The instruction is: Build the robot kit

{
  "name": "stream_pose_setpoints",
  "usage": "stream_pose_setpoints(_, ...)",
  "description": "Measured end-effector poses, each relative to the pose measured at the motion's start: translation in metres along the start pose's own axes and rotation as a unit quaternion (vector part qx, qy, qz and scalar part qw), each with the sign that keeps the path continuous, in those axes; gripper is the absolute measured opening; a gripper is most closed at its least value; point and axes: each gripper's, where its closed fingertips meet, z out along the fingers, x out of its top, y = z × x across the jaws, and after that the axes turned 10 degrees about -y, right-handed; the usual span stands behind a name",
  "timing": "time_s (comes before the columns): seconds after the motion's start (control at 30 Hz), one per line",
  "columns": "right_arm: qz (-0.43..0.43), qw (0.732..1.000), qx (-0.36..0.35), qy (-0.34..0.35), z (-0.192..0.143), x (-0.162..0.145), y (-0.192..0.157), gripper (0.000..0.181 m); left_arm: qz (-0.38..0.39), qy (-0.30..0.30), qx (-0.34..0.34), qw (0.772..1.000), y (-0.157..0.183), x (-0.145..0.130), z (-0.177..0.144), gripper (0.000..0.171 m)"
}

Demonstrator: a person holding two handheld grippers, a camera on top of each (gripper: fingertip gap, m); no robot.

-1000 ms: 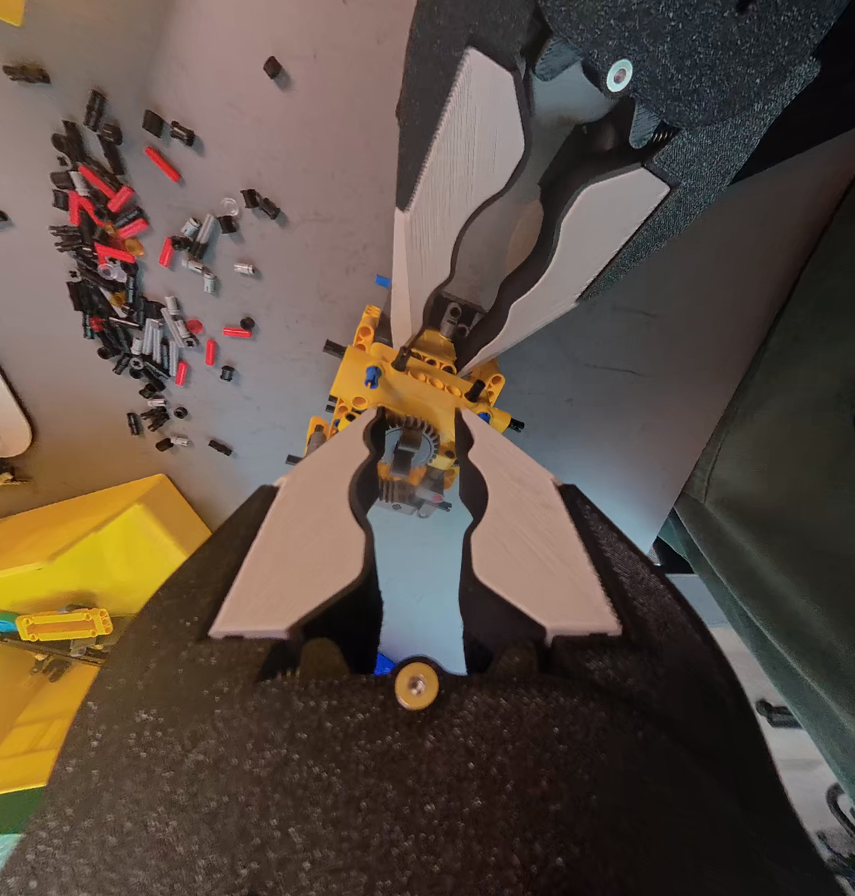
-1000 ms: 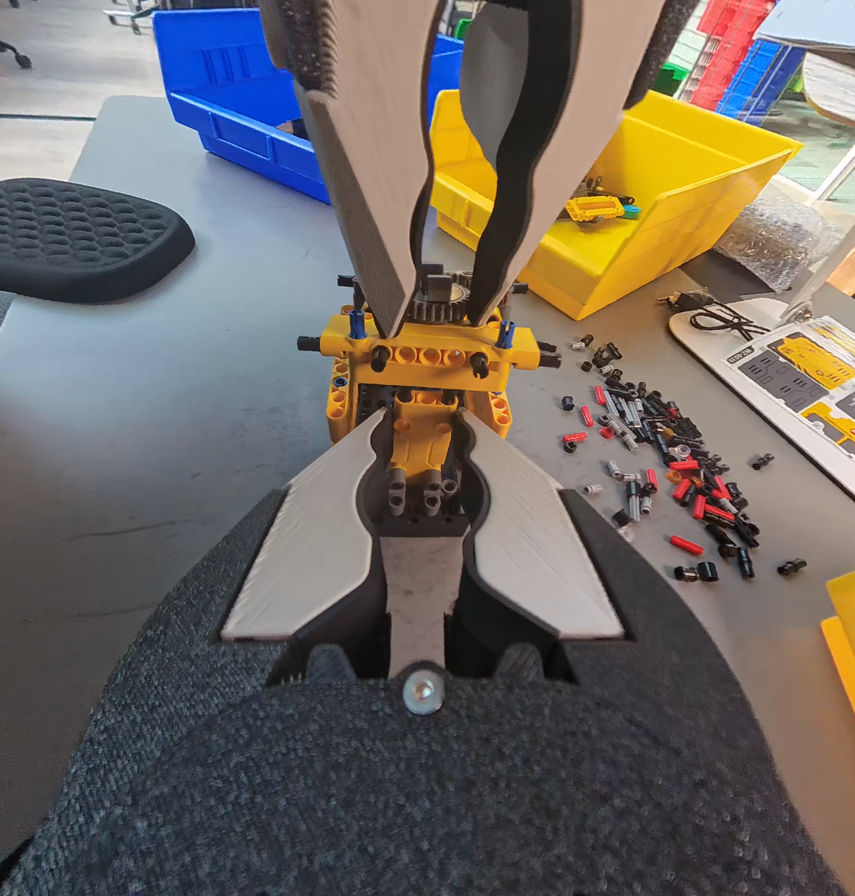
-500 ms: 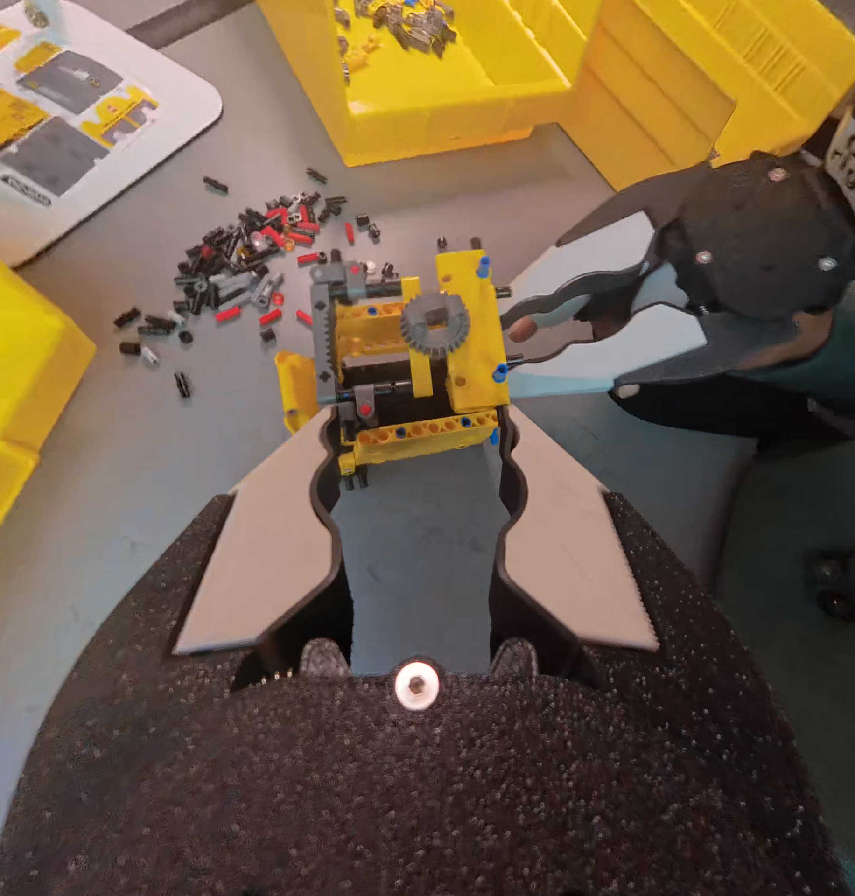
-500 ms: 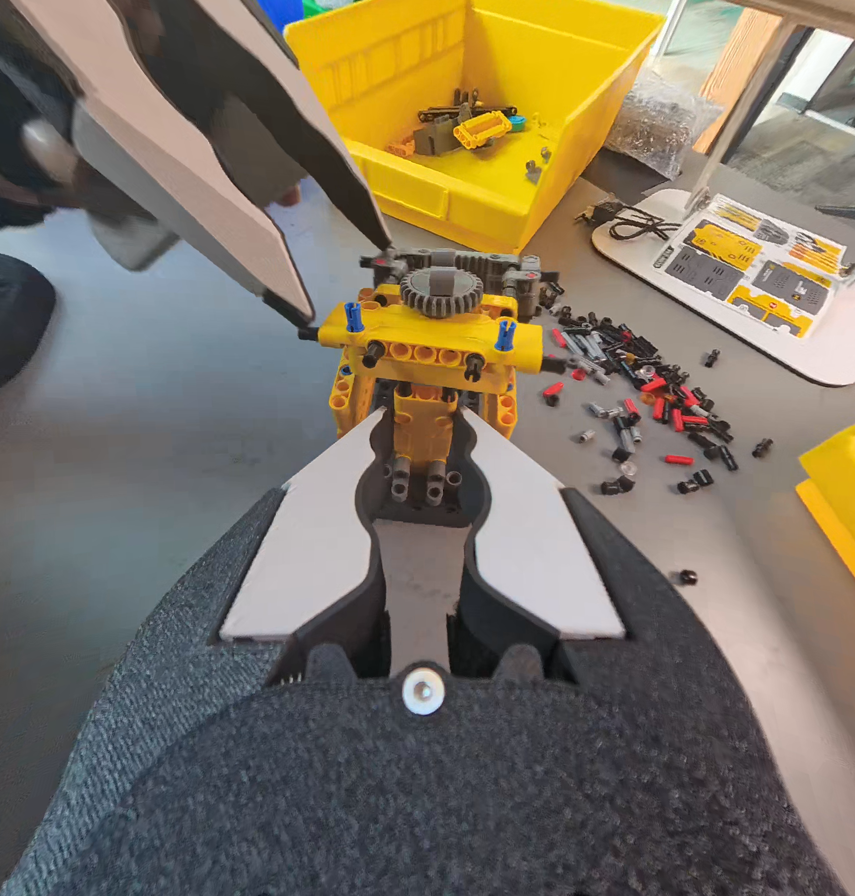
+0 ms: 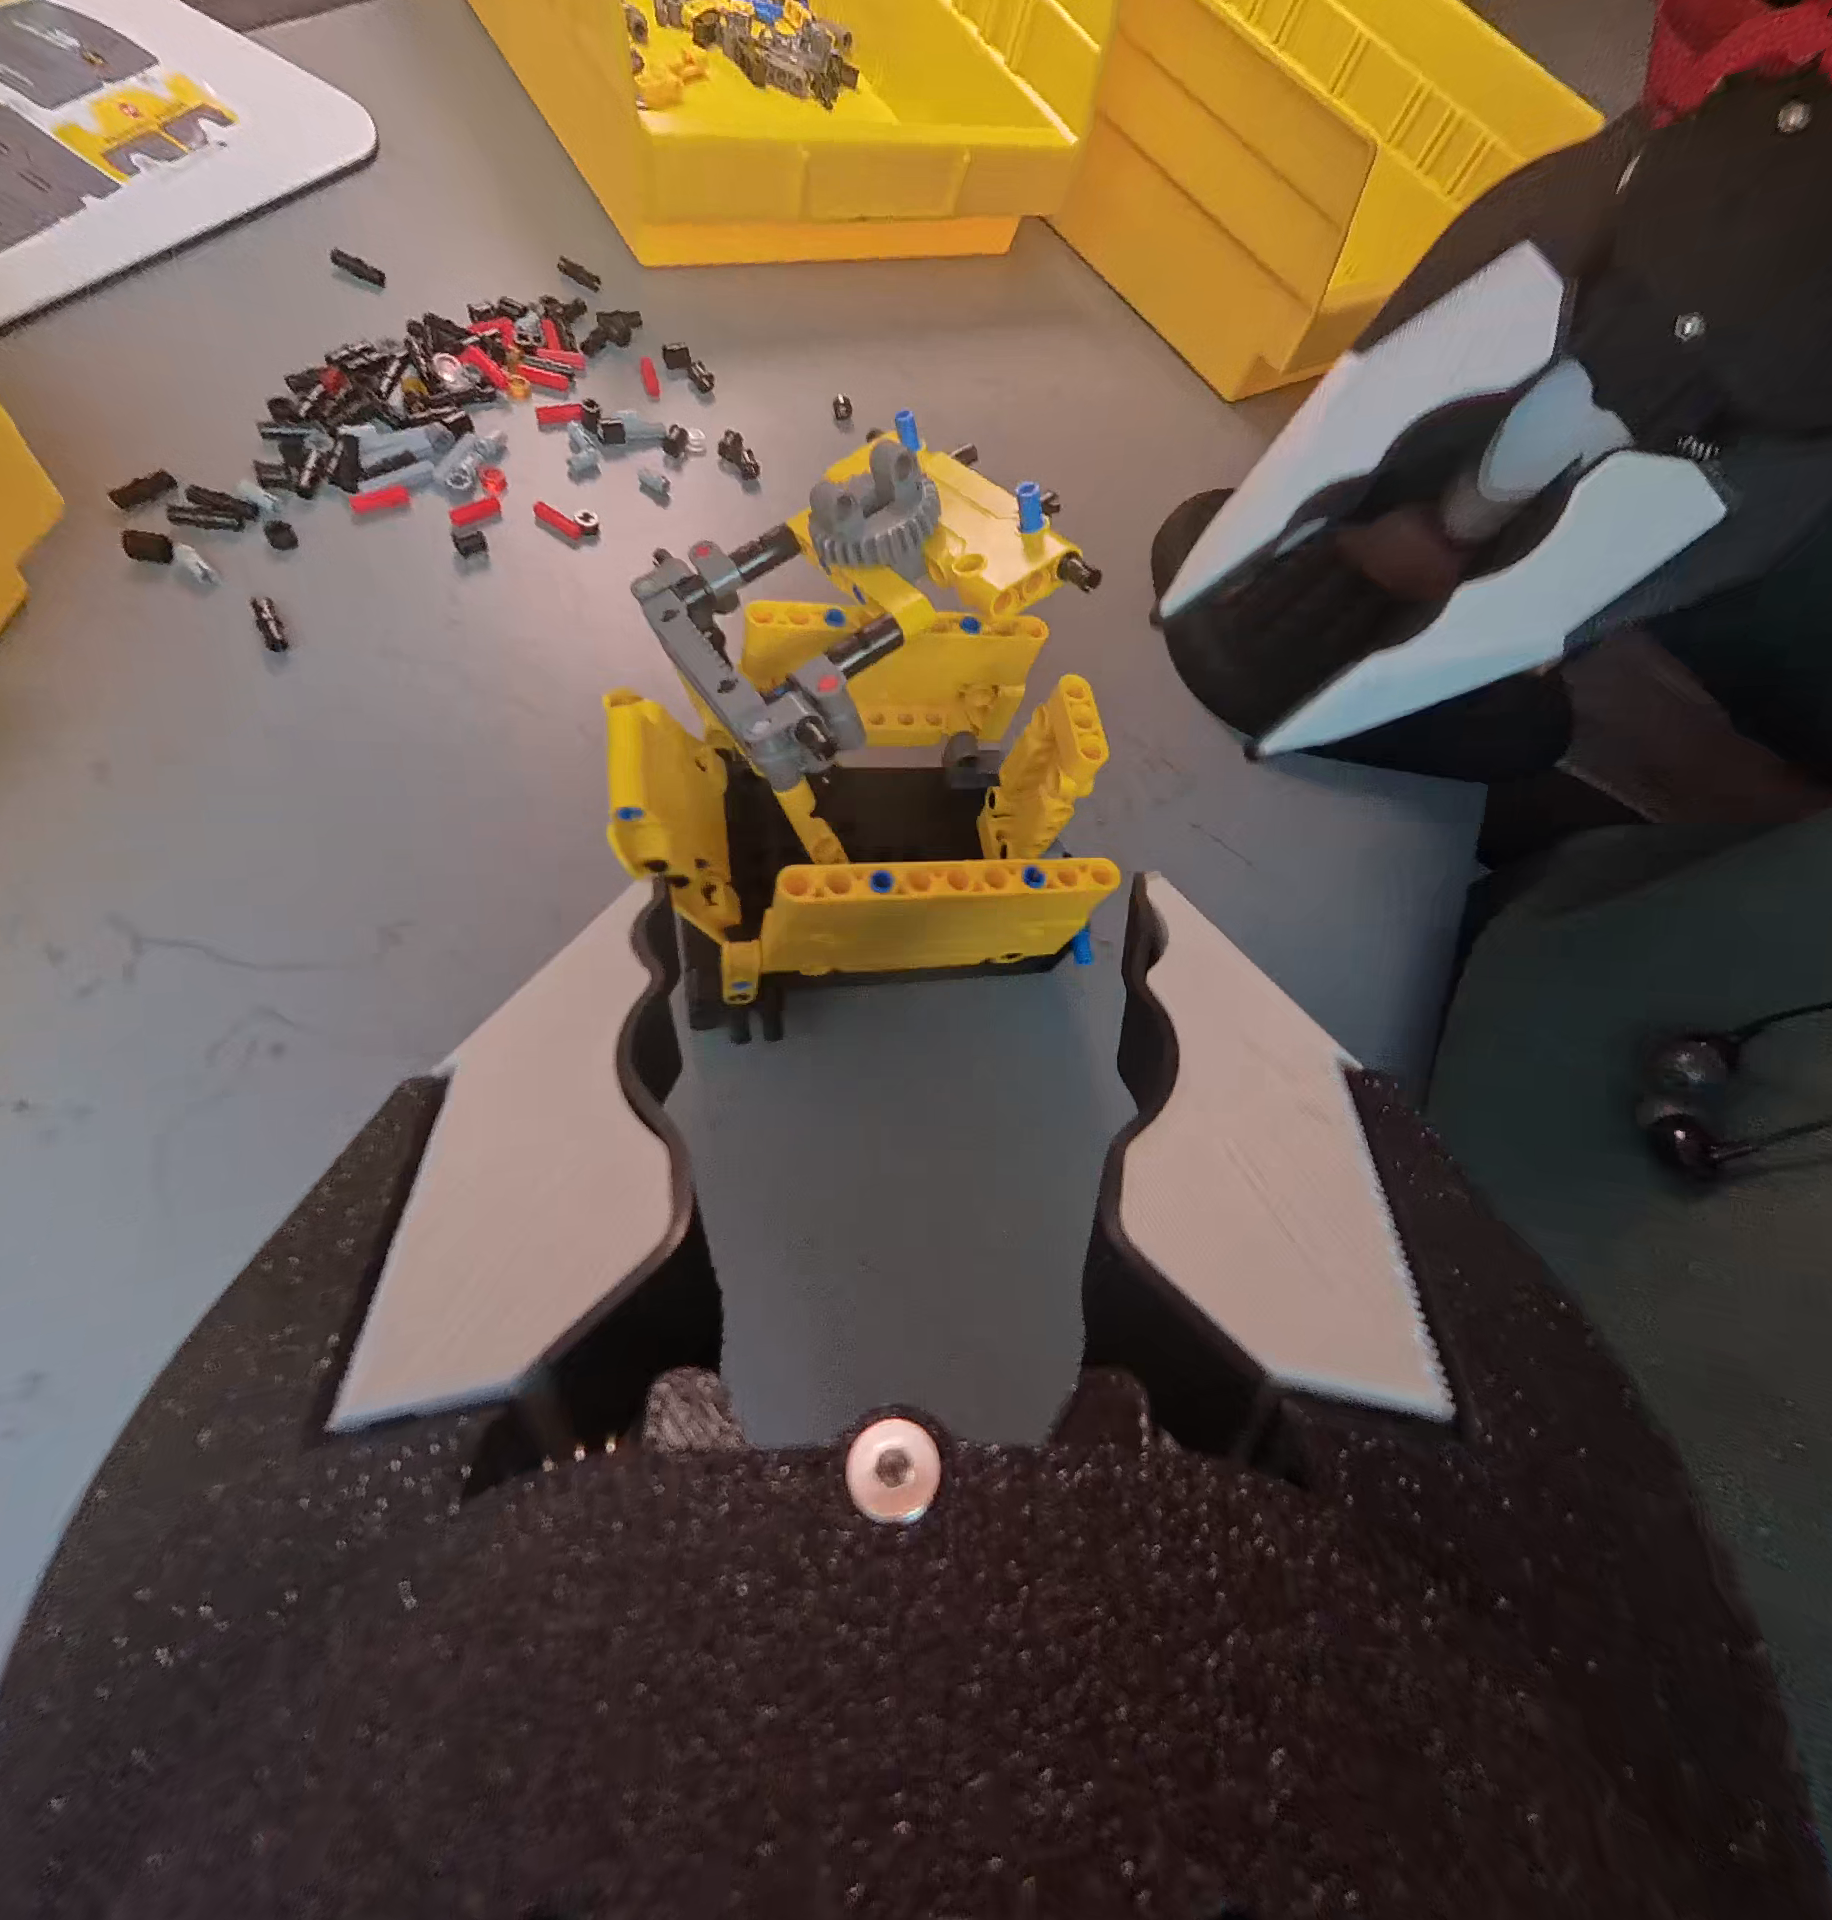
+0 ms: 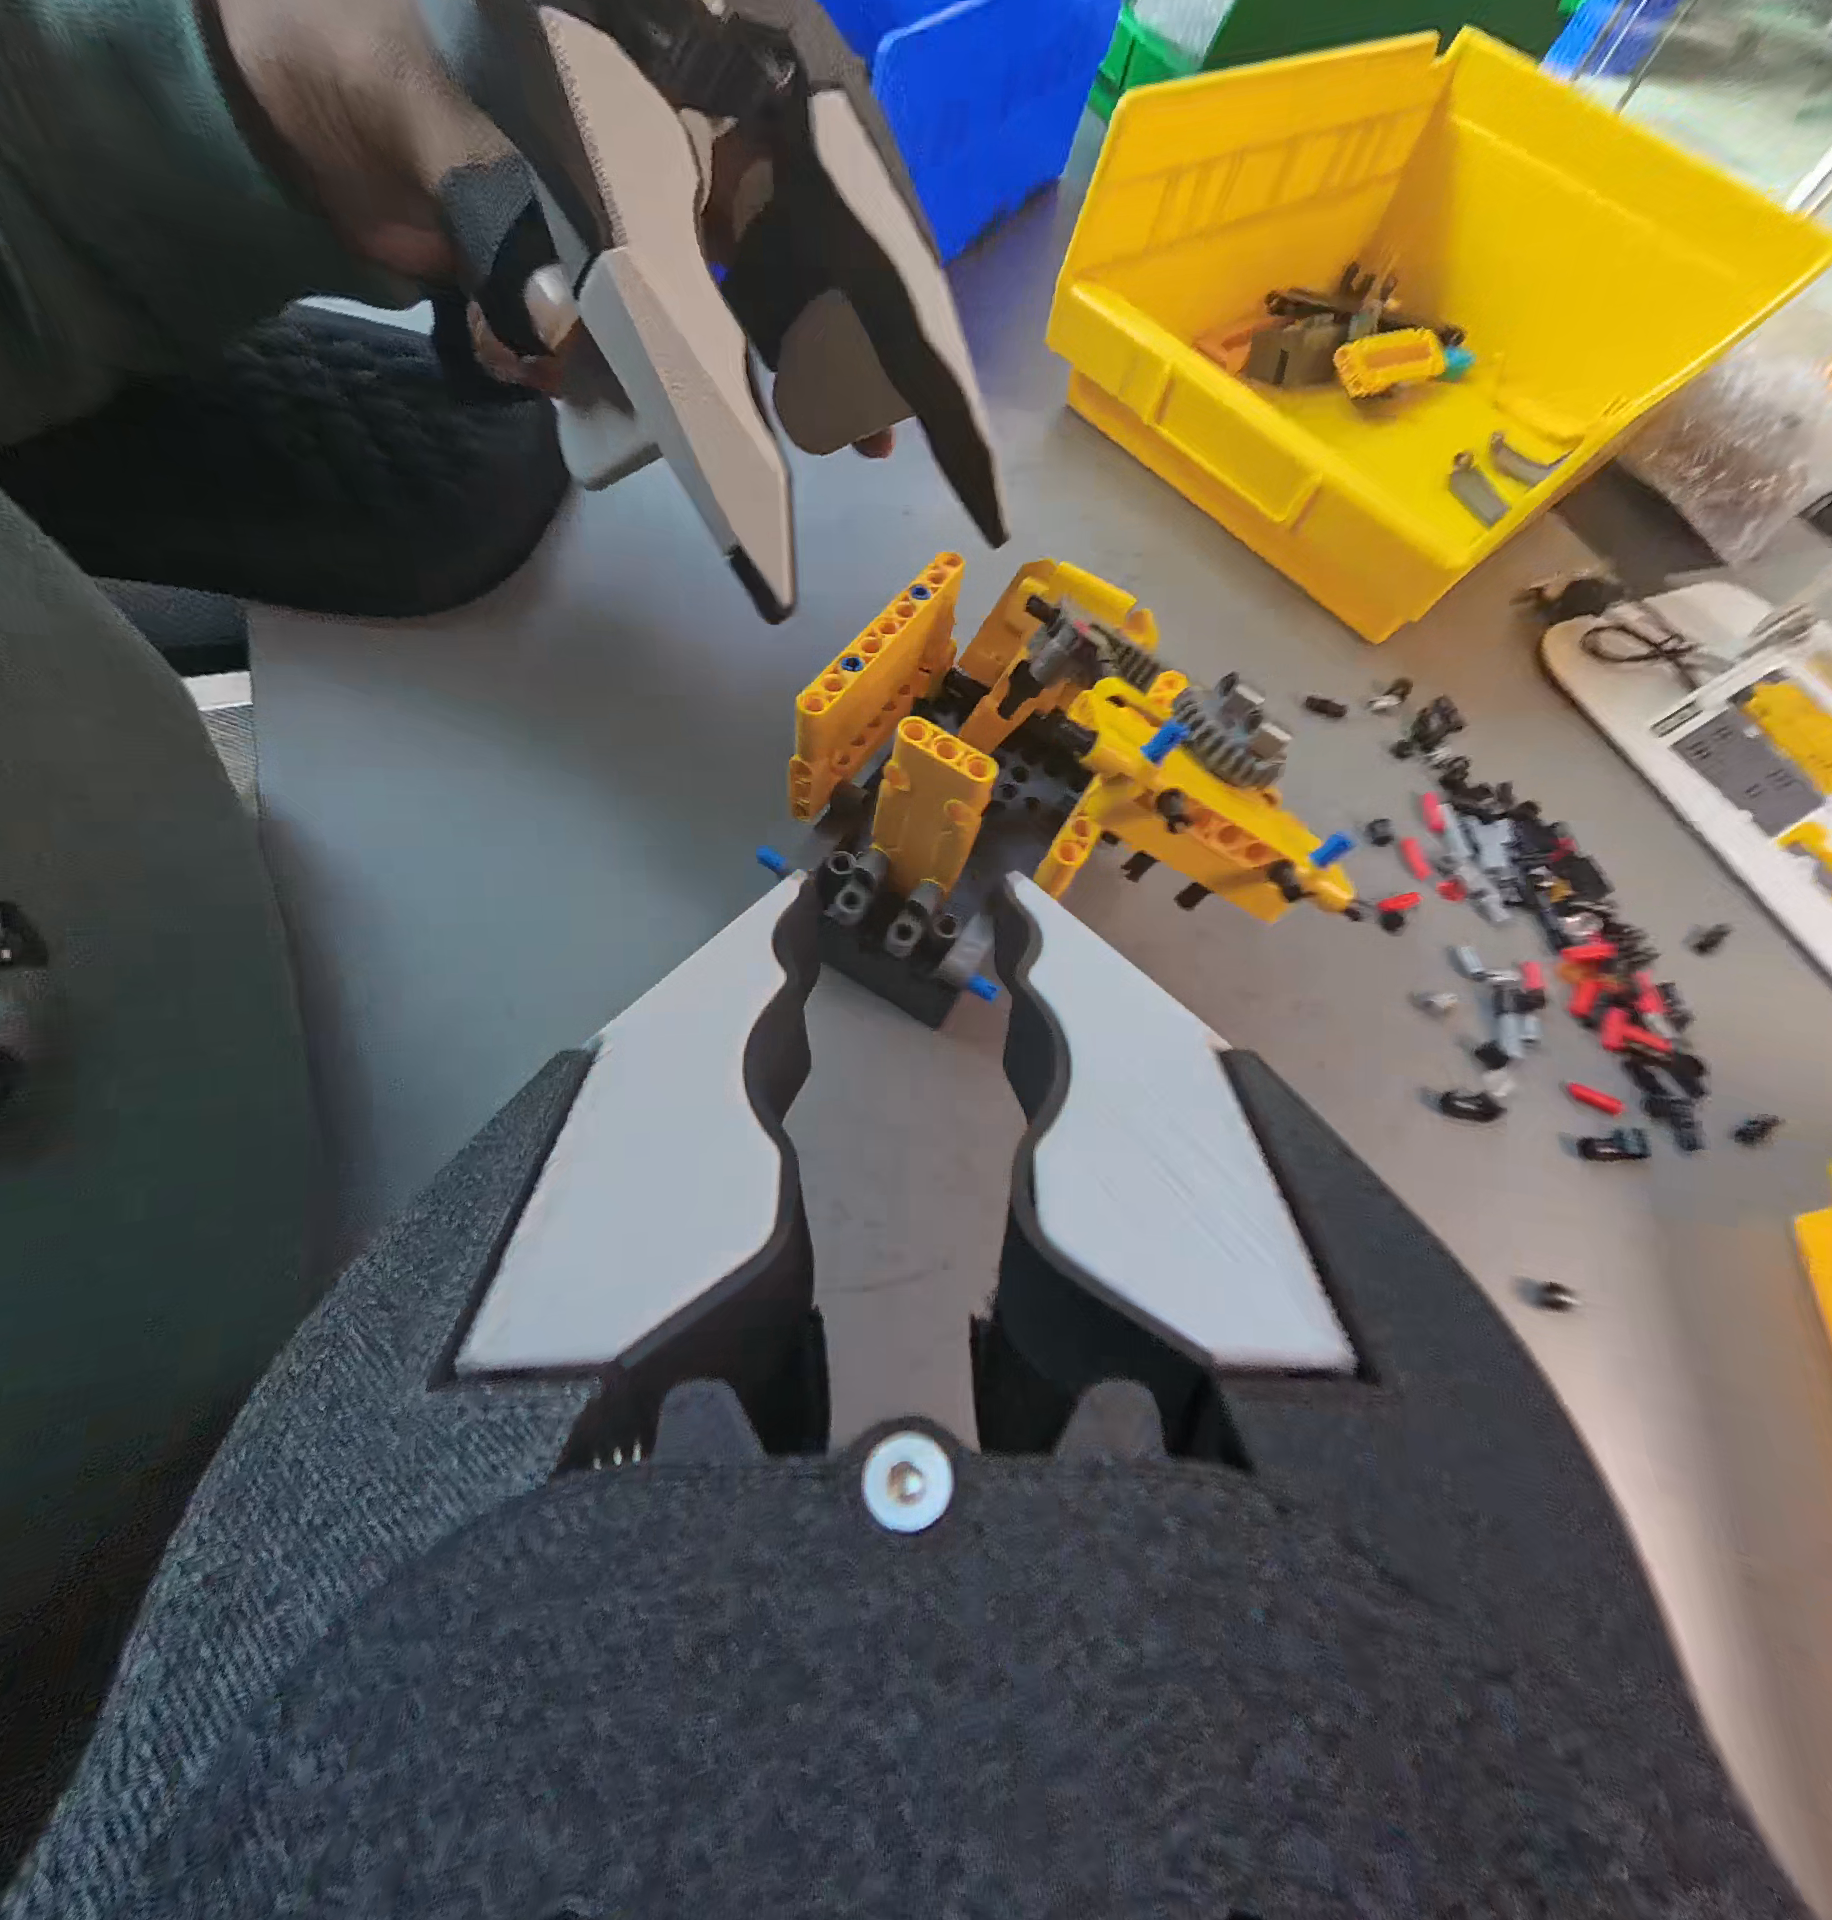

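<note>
A yellow and black brick-built model (image 5: 891,665) with a grey gear on top rests tilted on the grey table (image 5: 268,935). My left gripper (image 5: 901,899) is open. Its tips flank the model's near yellow beam without gripping it. In the right wrist view the left gripper (image 6: 881,571) hangs just above the model (image 6: 995,748). My right gripper (image 6: 907,894) is open and empty, its tips close to the model's black base. In the left wrist view the right gripper (image 5: 1208,681) stands apart to the model's right.
A pile of small black, red and grey parts (image 5: 424,416) lies beyond the model, also in the right wrist view (image 6: 1546,935). Yellow bins (image 5: 839,156) (image 6: 1411,312), a blue bin (image 6: 985,104) and a printed sheet (image 5: 112,135) ring the area. A person's green clothing (image 5: 1670,1143) borders the table edge.
The left gripper left the gear, swung round to the model's side and opened wide. The right gripper let go of the model and drew back. The model has turned and tilted.
</note>
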Motion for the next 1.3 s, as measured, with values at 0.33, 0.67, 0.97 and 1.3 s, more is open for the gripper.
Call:
stream_pose_setpoints(0.33, -0.13, 0.984, 0.11, -0.056, 0.012, -0.001, 0.078, 0.065, 0.028, -0.065, -0.001, 0.998, -0.008, -0.002, 0.037, 0.105)
stream_pose_setpoints(0.67, -0.037, 0.976, 0.194, -0.093, 0.014, -0.001, 0.085, 0.035, 0.119, -0.041, -0.094, 0.988, -0.035, 0.025, 0.046, 0.084)
stream_pose_setpoints(0.97, 0.018, 0.99, 0.126, -0.052, 0.006, 0.015, 0.077, 0.028, 0.143, 0.018, -0.027, 0.989, -0.035, 0.047, 0.013, 0.043)
stream_pose_setpoints(1.3, -0.062, 0.995, -0.08, -0.011, 0.011, 0.045, 0.062, 0.028, -0.167, 0.105, -0.332, 0.922, -0.001, 0.072, -0.018, 0.046)
